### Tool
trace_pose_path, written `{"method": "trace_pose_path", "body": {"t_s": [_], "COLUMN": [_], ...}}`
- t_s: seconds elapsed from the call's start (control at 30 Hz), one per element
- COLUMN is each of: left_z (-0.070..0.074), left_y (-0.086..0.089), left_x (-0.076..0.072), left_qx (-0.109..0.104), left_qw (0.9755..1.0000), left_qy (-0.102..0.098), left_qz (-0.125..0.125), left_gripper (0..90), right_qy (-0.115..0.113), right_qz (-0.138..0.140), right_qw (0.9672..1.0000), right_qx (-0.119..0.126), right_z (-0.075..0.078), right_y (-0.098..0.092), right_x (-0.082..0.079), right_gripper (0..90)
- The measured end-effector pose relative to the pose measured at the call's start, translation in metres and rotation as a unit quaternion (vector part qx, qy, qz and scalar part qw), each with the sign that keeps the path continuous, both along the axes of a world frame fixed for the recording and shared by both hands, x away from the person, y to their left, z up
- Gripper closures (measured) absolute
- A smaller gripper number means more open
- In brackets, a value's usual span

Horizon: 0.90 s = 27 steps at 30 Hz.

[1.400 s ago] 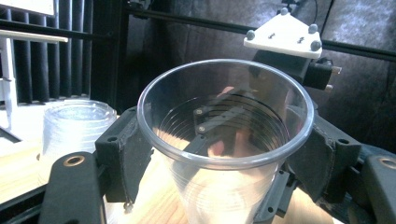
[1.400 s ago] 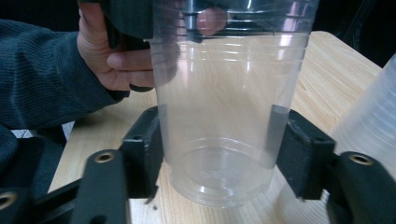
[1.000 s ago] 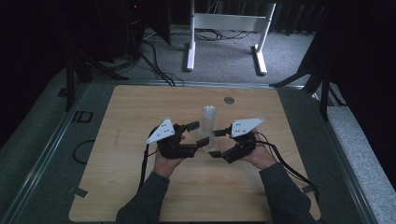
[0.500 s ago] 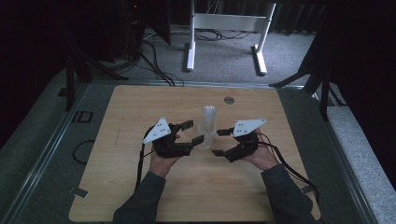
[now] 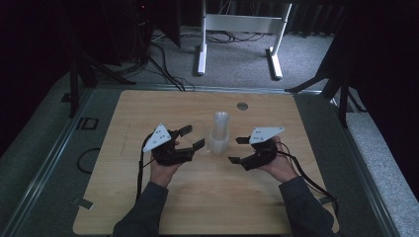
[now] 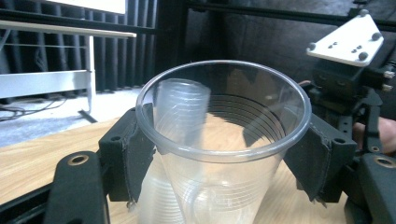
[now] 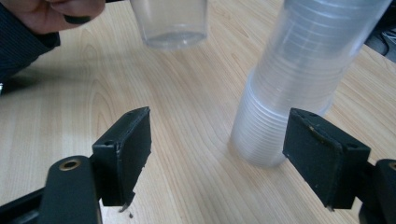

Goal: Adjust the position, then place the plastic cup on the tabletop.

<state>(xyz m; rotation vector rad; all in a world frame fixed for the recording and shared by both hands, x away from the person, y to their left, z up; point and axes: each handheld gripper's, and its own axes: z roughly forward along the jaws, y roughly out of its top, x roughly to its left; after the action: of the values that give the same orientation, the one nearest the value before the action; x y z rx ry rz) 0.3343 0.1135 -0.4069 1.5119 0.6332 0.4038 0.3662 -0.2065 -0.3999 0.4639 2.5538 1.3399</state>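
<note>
Single clear cup (image 6: 224, 154), empty and upright, clamped by the left gripper (image 5: 191, 138) just left of the cup stack (image 5: 220, 132), right gripper (image 5: 238, 150) held wide open, unloaded, right of the stack.

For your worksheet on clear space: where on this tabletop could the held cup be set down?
Bare wood lies left of the left gripper, which holds a clear plastic cup, and along the wooden table's far edge. It is crowded around the clear cup stack, beside the open right gripper.
</note>
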Motion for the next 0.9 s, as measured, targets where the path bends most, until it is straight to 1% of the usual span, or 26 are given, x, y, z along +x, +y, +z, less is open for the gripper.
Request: {"method": "trace_pose_path", "body": {"t_s": [0.07, 0.2, 0.23, 0.4, 0.5, 0.57, 0.6, 0.67, 0.73, 0.9], "left_z": [-0.001, -0.002, -0.003, -0.005, -0.008, -0.009, -0.009, -0.012, -0.014, -0.016], "left_y": [0.003, 0.008, 0.011, 0.016, 0.021, 0.023, 0.023, 0.027, 0.028, 0.032], "left_x": [0.0, 0.0, 0.0, 0.0, 0.0, 0.0, 0.0, 0.001, 0.001, 0.002], "left_qx": [0.001, -0.001, 0.0, 0.009, 0.016, 0.015, 0.015, 0.013, 0.018, 0.02], "left_qw": [1.0, 0.9999, 0.9997, 0.9992, 0.9984, 0.998, 0.998, 0.9974, 0.9966, 0.9956], "left_qy": [0.0, 0.002, 0.002, 0.002, 0.004, 0.006, 0.006, 0.011, 0.012, 0.014], "left_qz": [0.008, 0.016, 0.025, 0.04, 0.054, 0.061, 0.061, 0.07, 0.08, 0.091], "left_gripper": [28.5, 28.5, 28.6, 28.6, 28.6, 28.6, 28.6, 28.6, 28.7, 28.7], "right_qy": [0.001, 0.004, 0.005, 0.007, 0.008, 0.01, 0.01, 0.014, 0.017, 0.019], "right_qz": [0.0, -0.003, -0.01, -0.014, -0.019, -0.022, -0.022, -0.026, -0.027, -0.033], "right_qw": [1.0, 1.0, 0.9999, 0.9999, 0.9998, 0.9997, 0.9997, 0.9995, 0.9995, 0.9993], "right_qx": [0.0, 0.001, -0.001, 0.003, 0.004, 0.009, 0.009, 0.008, 0.007, 0.006], "right_z": [-0.001, -0.002, -0.003, -0.005, -0.006, -0.007, -0.007, -0.009, -0.01, -0.011], "right_y": [-0.001, -0.002, -0.003, -0.005, -0.007, -0.008, -0.008, -0.009, -0.009, -0.009], "right_x": [0.0, 0.001, 0.0, -0.001, -0.001, -0.001, -0.001, -0.001, -0.001, -0.002], "right_gripper": [23.1, 23.1, 23.1, 23.1, 23.1, 23.2, 23.2, 23.7, 23.7, 23.7]}}
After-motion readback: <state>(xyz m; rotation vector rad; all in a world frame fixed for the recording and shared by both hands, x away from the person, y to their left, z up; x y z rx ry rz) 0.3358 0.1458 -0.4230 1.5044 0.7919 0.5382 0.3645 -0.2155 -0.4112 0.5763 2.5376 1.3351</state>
